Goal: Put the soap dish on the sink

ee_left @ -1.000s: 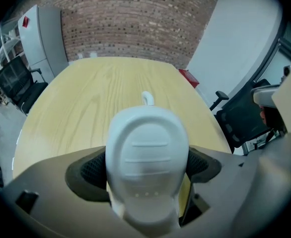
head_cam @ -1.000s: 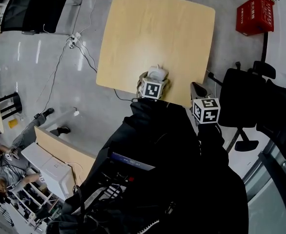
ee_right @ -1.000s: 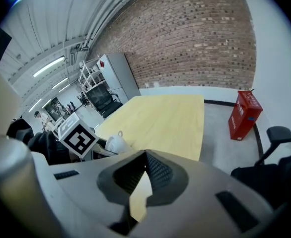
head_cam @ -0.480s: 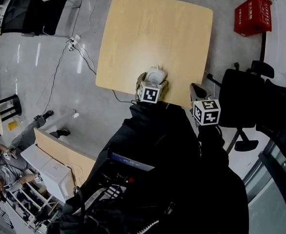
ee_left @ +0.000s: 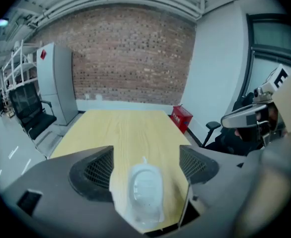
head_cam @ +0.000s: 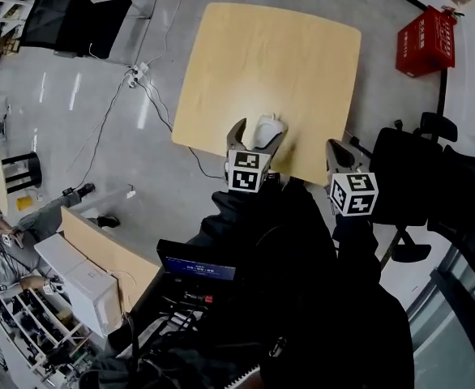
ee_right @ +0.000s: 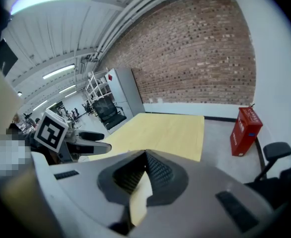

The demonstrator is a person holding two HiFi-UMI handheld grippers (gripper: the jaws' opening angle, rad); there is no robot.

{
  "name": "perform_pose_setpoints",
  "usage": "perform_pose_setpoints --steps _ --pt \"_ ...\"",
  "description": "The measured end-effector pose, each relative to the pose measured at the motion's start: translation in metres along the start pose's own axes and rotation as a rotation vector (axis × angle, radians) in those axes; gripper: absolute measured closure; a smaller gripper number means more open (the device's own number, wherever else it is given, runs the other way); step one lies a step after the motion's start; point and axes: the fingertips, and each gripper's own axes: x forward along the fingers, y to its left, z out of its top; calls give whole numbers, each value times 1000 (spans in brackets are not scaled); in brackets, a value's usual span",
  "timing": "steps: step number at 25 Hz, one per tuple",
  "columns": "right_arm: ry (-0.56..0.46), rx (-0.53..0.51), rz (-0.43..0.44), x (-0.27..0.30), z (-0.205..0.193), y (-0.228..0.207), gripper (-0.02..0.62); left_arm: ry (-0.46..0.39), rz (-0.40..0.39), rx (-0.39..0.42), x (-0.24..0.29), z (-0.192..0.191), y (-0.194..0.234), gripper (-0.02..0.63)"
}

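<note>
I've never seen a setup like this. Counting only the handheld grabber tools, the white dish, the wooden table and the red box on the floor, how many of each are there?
Grippers: 2, the left gripper and the right gripper
Soap dish: 1
Table: 1
Red box: 1
Total: 5

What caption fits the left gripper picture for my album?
White soap dish on the wooden table, between the open fingers of the left gripper.
</note>
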Motion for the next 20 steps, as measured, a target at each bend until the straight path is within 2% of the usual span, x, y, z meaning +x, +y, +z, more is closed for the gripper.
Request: perform_pose_setpoints --steps 3,6,10,11,13,16,20 --pt "-81 -27 -6 -14 34 5 591 -122 29 36 -28 47 2 310" --pt "-171 -56 -24 -30 69 11 591 -231 56 48 -54 89 5 368" --pt "-297 -81 -61 -62 109 20 591 -370 46 41 -94 135 0 446" --pt "-323 -92 -62 -69 118 24 591 -408 50 41 -105 147 -1 484" --pt "-373 -117 -64 -84 137 32 591 -485 57 43 -128 171 -3 599" --pt "-447 -158 -63 -106 166 44 591 -569 53 59 -156 202 -9 603" --pt "-561 -191 -81 -139 201 58 591 -629 66 80 -189 230 -17 603"
